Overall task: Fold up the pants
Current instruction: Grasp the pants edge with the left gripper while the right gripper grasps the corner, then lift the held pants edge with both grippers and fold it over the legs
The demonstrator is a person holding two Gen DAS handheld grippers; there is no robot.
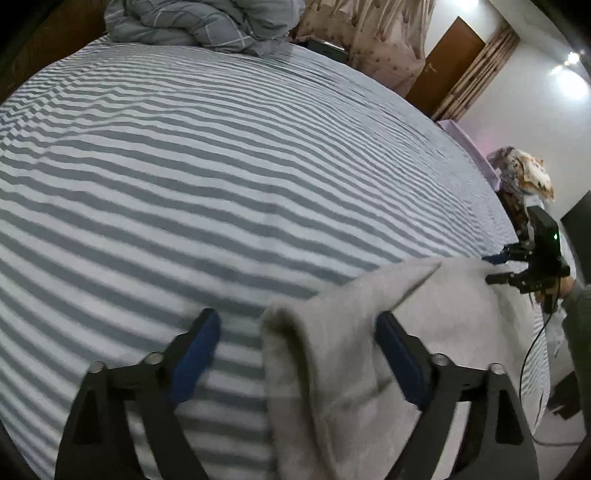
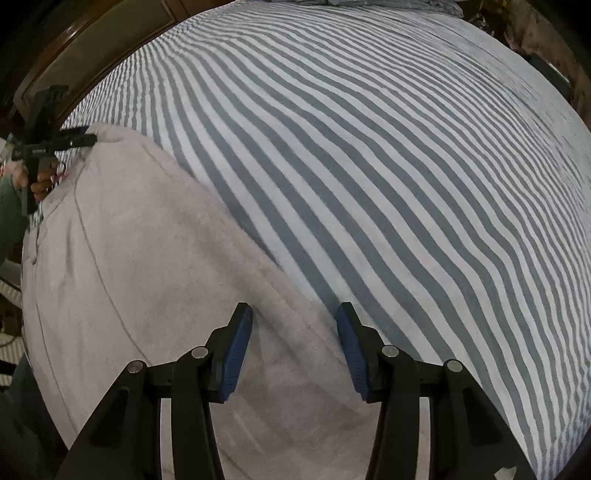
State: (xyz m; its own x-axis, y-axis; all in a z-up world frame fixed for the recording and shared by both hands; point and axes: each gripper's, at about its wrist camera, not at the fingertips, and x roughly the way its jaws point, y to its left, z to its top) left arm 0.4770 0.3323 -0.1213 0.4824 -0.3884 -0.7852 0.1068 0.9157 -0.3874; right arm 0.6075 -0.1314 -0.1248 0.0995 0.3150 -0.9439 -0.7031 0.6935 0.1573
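Pale grey pants (image 2: 147, 258) lie on a bed w/ a grey-and-white striped sheet (image 1: 221, 166), at the near edge of the mattress, spread flat in the right wrist view w/ a long seam running down the fabric. Left tool (image 1: 295, 354): jaws wide apart, released; a bunched fold of the pants stands up between the blue pads (image 1: 195, 354), closer to the right-hand pad, but neither pad presses on it as far as the blurred view shows. Right tool (image 2: 293, 350): jaws partly apart, also released; it points down at the pants' edge where cloth meets sheet, the left-hand pad over grey fabric, the right-hand pad over stripes, nothing pinched between. In the left wrist view the right tool shows far right, at the pants' other end, w/ a black cable (image 1: 532, 350) hanging from it. In the right wrist view the left tool shows far left, held by a hand (image 2: 40, 181) w/ a green sleeve (image 2: 11, 210). A rumpled grey quilt (image 1: 192, 26) sits at the bed's far end. Beyond: patterned curtain (image 1: 380, 40), brown door (image 1: 447, 70), white wall.
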